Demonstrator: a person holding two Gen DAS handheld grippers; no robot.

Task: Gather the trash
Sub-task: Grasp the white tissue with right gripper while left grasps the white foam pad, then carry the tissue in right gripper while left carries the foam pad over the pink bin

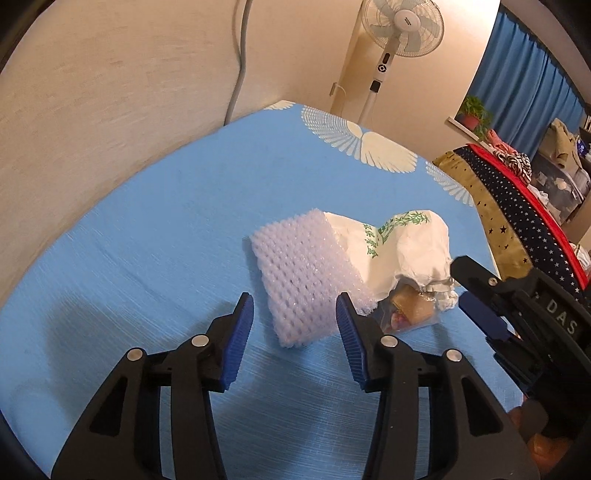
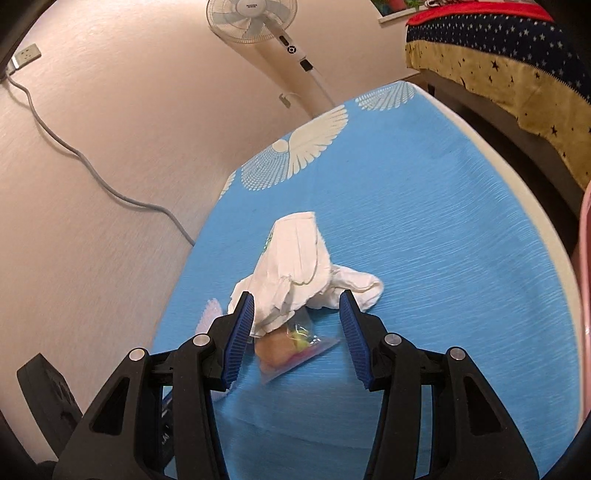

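A pale foam net sleeve lies on the blue table cover. A crumpled white paper bag with green print lies to its right, touching it. A small clear plastic packet with coloured bits sits at the bag's near end. My left gripper is open, its jaws either side of the foam sleeve's near end. My right gripper is open over the white paper bag and the clear packet. It also shows at the right edge of the left wrist view.
A beige wall borders the table's left and far sides. A standing fan stands behind the far corner. A star-patterned cloth over furniture is to the right. A grey cable runs down the wall.
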